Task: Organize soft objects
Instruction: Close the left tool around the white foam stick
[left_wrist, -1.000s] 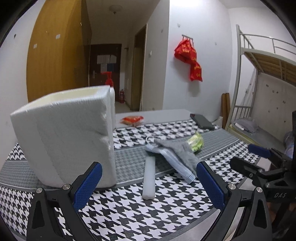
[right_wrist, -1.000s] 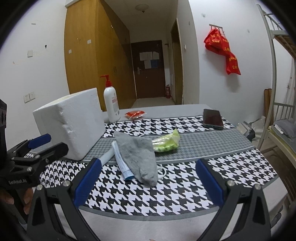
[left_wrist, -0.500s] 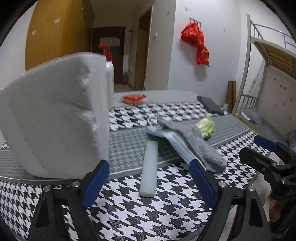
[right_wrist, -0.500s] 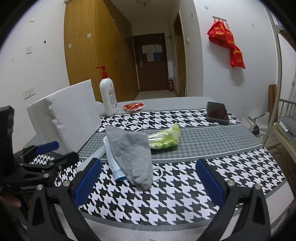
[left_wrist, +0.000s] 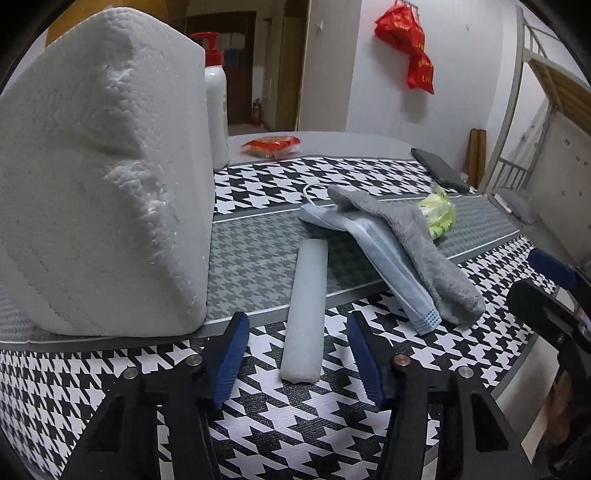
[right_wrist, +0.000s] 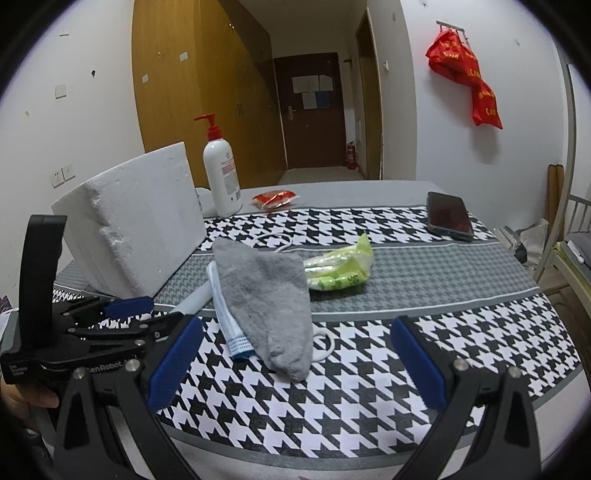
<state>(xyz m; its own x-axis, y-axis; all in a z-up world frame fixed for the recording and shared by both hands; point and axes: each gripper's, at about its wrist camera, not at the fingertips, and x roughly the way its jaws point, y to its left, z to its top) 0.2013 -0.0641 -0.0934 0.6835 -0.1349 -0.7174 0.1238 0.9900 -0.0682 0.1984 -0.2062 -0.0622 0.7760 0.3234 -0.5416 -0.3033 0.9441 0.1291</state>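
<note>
Two tools work over the houndstooth tabletop (right_wrist: 369, 387), and the change is on the left one. Biggest in the left view, the foam block (left_wrist: 99, 184) now fills the whole left half of the frame, where a second ago it sat smaller and higher. The left tool (left_wrist: 295, 354) has dropped toward the pale foam stick (left_wrist: 304, 310) at lower centre, and its jaws have just been closing to about half spread; the stick's near end lies between them, untouched. I judge a grab of the stick is close. The right tool (right_wrist: 295, 362) stands wide apart, holding nothing, over the grey sock (right_wrist: 266, 299), which lies across the blue mask (right_wrist: 225, 325) at frame centre.
</note>
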